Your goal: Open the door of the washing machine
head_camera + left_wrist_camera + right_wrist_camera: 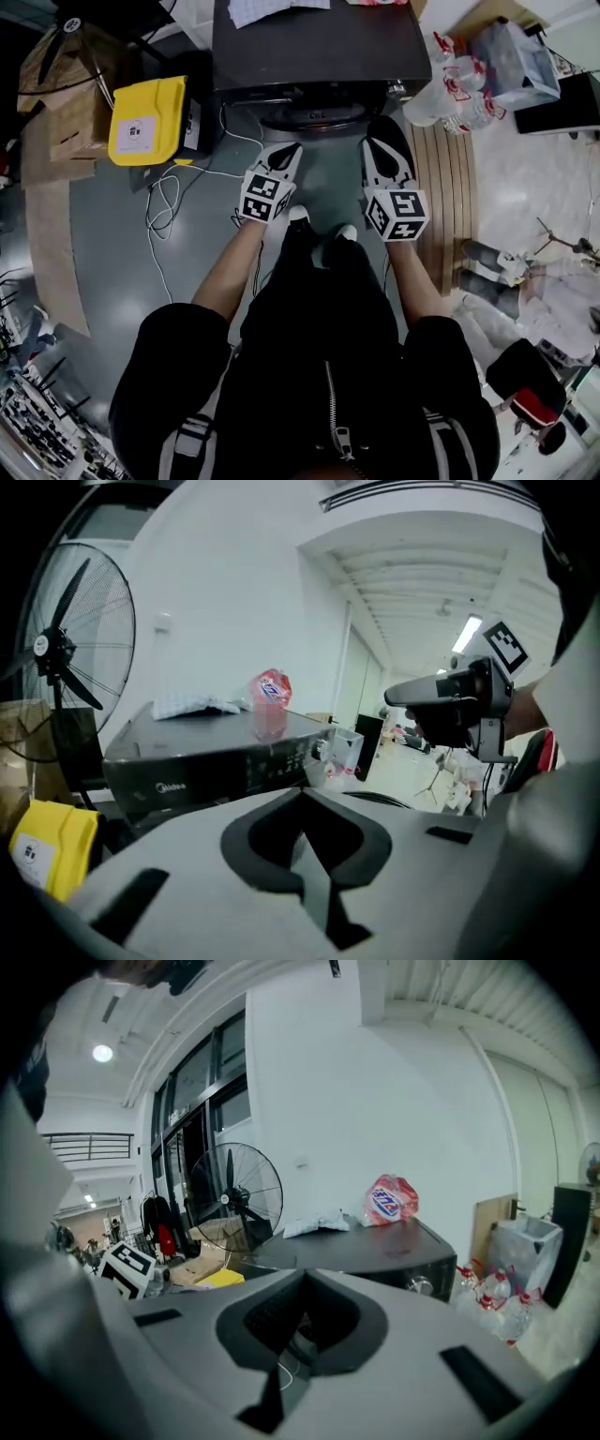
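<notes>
**Door lies ahead and low, between two closed grippers**

The left gripper (302,795) has its jaws together with nothing between them. The right gripper (302,1277) looks the same: jaws met, empty.

In the head view both are held out in front of the person's body, pointing forward and a little downward. The left gripper (284,156) is angled in toward the middle. The right gripper (383,137) is set further forward.

The washing machine (319,47) stands straight ahead with its front facing the person. Its round door (309,116) bulges from that front, low down, and seems to be closed. The door is beyond and below both sets of tips, sitting between the two lines they point along.

The right tips are the nearer, just off the machine's right front corner. The left tips are a little further back and aimed more directly at the door.

No view shows which side the door's catch is on, so I cannot judge which hand is better placed for the pull. Either hand would have to drop and spread its jaws first.
</notes>
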`<state>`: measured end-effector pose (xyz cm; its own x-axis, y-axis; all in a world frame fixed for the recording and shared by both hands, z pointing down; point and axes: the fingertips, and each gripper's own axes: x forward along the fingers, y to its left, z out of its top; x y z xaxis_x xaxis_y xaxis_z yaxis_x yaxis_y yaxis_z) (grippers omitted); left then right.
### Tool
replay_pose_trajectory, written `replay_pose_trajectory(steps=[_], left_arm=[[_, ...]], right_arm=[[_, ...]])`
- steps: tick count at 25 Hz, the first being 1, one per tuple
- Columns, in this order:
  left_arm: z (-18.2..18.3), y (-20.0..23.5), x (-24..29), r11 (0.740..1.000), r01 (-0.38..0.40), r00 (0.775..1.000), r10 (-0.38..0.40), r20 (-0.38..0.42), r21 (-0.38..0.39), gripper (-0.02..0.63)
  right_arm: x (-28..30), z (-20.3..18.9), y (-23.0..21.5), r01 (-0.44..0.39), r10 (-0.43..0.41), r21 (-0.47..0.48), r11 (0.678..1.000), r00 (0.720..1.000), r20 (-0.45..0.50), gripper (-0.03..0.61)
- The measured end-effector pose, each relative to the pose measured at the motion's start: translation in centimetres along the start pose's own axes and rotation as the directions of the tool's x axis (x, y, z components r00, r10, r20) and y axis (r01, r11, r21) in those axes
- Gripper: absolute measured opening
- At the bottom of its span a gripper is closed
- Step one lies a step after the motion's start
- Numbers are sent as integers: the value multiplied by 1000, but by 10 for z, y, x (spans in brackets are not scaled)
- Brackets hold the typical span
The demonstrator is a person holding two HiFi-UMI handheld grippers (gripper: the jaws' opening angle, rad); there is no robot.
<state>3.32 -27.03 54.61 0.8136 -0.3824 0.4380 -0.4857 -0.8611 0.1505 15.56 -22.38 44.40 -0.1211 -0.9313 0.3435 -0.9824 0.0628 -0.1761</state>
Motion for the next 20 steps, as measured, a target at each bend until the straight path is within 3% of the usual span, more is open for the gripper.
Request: replay_pose_trajectory(steps=[5, 8, 14, 20], left_arm=[[50, 20, -28, 997, -83, 993, 83, 82, 1, 3], [80, 24, -35, 991, -129, 984, 123, 130, 40, 3], [130, 22, -41, 979, -177, 966, 153, 209, 98, 3], [146, 22, -45, 972, -211, 956, 185, 227, 98, 3]], right_arm=[[6, 33, 9, -33, 35, -44, 998, 998, 46, 3], [8, 49, 4, -50, 54, -62, 997, 996, 70, 3], [7, 67, -9, -76, 84, -92, 993, 992, 89, 3], [11, 77, -17, -100, 109, -94, 991, 989, 96, 3]])
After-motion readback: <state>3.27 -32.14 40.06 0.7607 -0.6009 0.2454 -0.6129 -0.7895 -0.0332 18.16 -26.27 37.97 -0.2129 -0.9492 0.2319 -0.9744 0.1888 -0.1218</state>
